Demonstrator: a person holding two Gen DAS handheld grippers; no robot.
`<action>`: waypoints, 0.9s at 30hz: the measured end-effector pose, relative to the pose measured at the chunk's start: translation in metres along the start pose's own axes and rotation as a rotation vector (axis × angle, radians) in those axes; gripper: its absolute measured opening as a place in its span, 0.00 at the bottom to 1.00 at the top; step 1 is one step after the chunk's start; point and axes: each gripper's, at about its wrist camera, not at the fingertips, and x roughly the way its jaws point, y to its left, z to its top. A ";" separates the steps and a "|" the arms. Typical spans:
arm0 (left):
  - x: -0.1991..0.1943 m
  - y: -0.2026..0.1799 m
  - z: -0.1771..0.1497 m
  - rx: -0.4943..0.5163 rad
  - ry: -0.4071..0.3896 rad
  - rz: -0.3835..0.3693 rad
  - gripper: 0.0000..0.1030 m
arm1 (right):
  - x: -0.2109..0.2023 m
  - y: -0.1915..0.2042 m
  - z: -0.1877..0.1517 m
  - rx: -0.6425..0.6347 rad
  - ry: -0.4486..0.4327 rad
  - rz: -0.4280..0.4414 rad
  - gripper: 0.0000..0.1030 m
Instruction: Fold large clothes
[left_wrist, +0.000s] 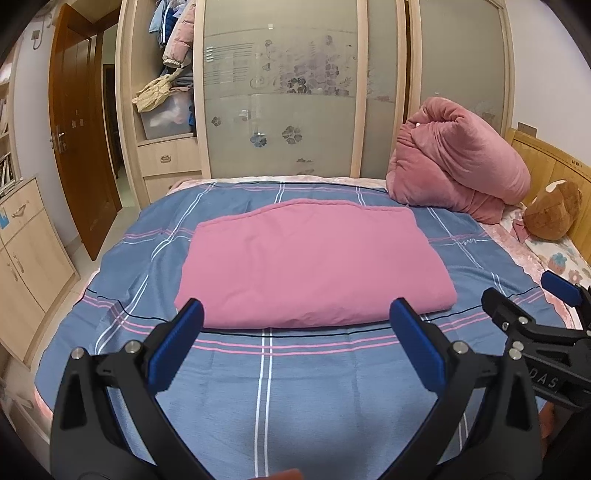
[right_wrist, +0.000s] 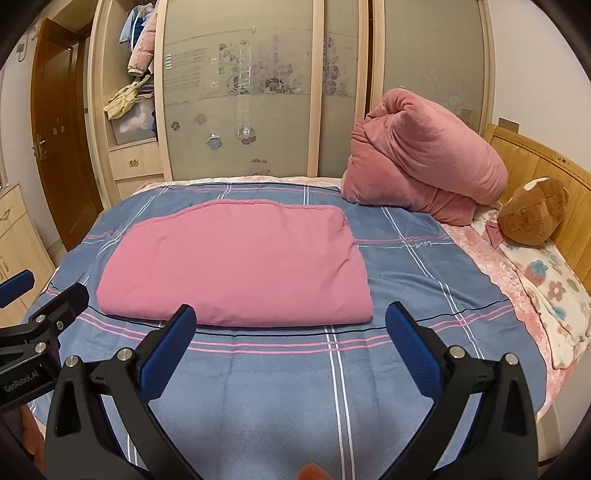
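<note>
We see the folded pink garment (left_wrist: 314, 266) lying flat mid-bed on the blue plaid sheet (left_wrist: 295, 387). Left gripper (left_wrist: 295, 347) and right gripper (right_wrist: 291, 347) hover above the sheet's near edge, jaws spread wide, both holding nothing. Bundled pink quilt (right_wrist: 424, 158) sits near the headboard.

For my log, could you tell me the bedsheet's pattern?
Blue flat cotton bedsheet with pink-and-white plaid stripes; clearest in right wrist view.

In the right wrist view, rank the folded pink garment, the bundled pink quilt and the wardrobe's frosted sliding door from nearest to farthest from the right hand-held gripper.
1. Folded pink garment: flat on the plaid bedspread, just ahead of the right hand-held gripper.
2. Bundled pink quilt: heaped at the bed's far right, near the headboard.
3. Frosted sliding door: beyond the bed's far edge, in the background.
</note>
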 end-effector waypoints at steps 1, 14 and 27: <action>0.000 0.000 0.000 0.000 -0.001 -0.001 0.98 | 0.000 0.000 0.000 -0.001 -0.001 0.001 0.99; 0.000 -0.001 0.001 0.004 -0.002 -0.019 0.98 | -0.002 0.002 0.001 -0.002 -0.005 0.000 0.99; -0.001 -0.002 0.001 0.002 0.001 -0.018 0.98 | -0.001 0.003 0.000 -0.010 -0.002 -0.002 0.99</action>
